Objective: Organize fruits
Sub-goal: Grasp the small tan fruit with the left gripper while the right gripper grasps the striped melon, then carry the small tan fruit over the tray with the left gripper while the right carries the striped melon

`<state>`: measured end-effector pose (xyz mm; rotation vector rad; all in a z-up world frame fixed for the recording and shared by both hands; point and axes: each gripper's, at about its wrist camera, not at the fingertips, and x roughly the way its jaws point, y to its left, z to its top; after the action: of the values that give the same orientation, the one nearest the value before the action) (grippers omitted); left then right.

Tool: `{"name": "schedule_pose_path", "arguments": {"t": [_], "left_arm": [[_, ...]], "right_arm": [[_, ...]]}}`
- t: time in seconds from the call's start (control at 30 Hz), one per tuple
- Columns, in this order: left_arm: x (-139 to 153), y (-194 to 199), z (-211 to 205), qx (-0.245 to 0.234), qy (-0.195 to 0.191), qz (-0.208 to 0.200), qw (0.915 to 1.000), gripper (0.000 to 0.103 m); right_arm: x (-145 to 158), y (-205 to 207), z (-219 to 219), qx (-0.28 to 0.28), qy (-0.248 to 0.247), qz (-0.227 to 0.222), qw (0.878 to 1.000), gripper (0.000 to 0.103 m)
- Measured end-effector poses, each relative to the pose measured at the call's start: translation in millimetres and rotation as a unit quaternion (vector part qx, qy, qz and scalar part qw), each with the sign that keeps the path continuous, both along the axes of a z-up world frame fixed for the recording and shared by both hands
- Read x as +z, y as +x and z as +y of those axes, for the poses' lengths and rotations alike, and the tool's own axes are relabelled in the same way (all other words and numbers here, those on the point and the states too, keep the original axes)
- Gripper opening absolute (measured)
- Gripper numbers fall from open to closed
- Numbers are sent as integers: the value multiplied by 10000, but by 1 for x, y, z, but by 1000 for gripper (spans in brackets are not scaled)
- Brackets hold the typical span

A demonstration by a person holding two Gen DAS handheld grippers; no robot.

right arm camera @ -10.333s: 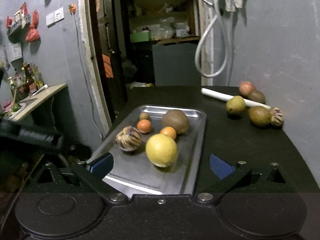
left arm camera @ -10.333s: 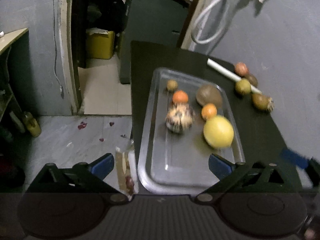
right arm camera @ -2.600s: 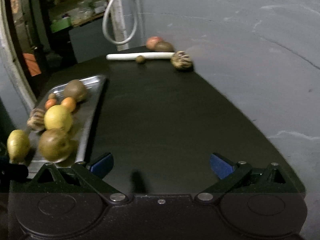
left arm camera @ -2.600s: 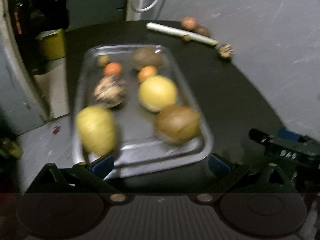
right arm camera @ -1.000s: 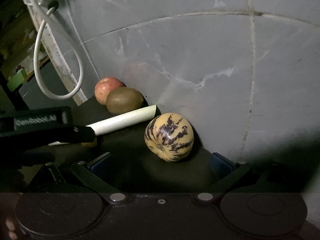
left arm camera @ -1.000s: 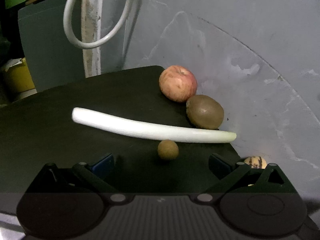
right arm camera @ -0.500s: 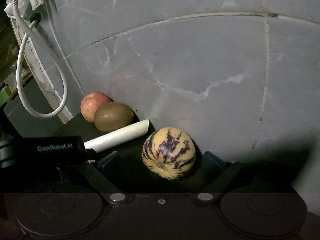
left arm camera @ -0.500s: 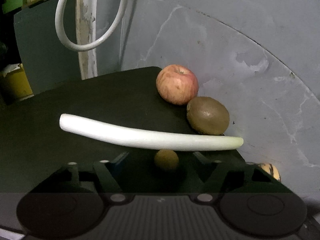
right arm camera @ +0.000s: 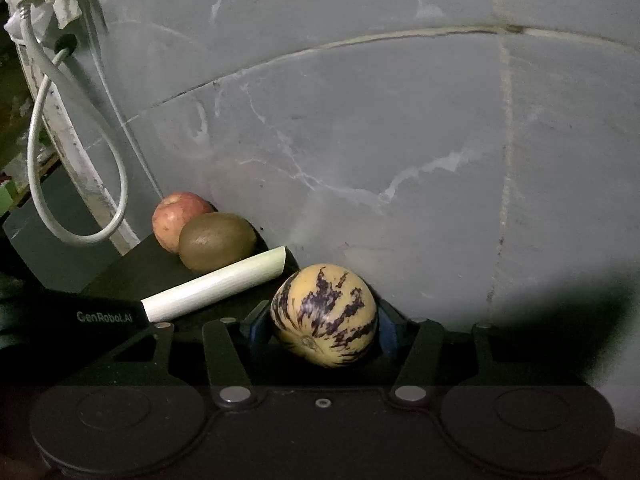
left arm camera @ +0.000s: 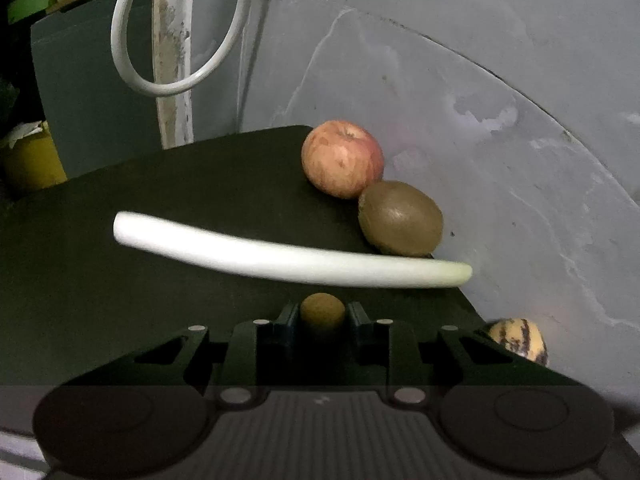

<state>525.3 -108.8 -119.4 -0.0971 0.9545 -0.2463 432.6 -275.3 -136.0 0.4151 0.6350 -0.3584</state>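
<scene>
two grips: left hand-held gripper clamps small brown fruit; right hand-held gripper clamps striped melon

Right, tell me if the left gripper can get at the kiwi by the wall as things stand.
Probably not yet. The left gripper is shut on a small brown fruit, and the white stalk lies across the way to the kiwi.

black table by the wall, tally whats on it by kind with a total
Red apple: 1
Brown fuzzy kiwi: 1
Small round brown fruit, between the left gripper's fingers: 1
Yellow purple-striped melon, between the right gripper's fingers: 1
Long pale green-white leek stalk: 1
Total: 5
</scene>
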Motion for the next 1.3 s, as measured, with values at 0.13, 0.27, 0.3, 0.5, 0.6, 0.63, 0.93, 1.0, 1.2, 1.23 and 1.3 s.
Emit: {"name": "schedule_pose_path", "arguments": {"t": [0.13,0.27,0.3,0.5,0.6,0.63,0.93,1.0,1.2,1.23,1.3], "left_arm": [[8,-17,-1,62,-124,47,9999,29],[16,-36,3,204,-217,35,9996,29],[18,-41,5,250,-251,13,9994,29],[34,-75,33,605,-378,-170,9973,29],[40,-92,49,785,-366,-258,9959,29],[42,-98,57,869,-384,-281,9951,29],[61,-157,115,1418,-433,-559,9874,29],[64,-171,124,1505,-417,-577,9860,29],[70,-219,150,1636,-430,-585,9839,29],[70,-227,153,1647,-446,-562,9837,29],[71,-242,158,1653,-482,-528,9837,29]], "right_arm": [[1,-9,-3,306,95,-21,9995,56],[1,-20,-4,616,194,-84,9979,56],[1,-24,-4,705,203,-118,9972,56],[1,-41,7,1213,317,-304,9916,56],[6,-48,18,1423,410,-395,9882,56],[8,-51,22,1503,451,-428,9867,56],[31,-89,66,2380,577,-669,9672,56],[35,-100,73,2564,541,-675,9627,56],[44,-140,89,2996,358,-624,9514,56],[45,-146,92,3038,329,-594,9503,56],[48,-159,96,3113,263,-576,9482,56]]}}
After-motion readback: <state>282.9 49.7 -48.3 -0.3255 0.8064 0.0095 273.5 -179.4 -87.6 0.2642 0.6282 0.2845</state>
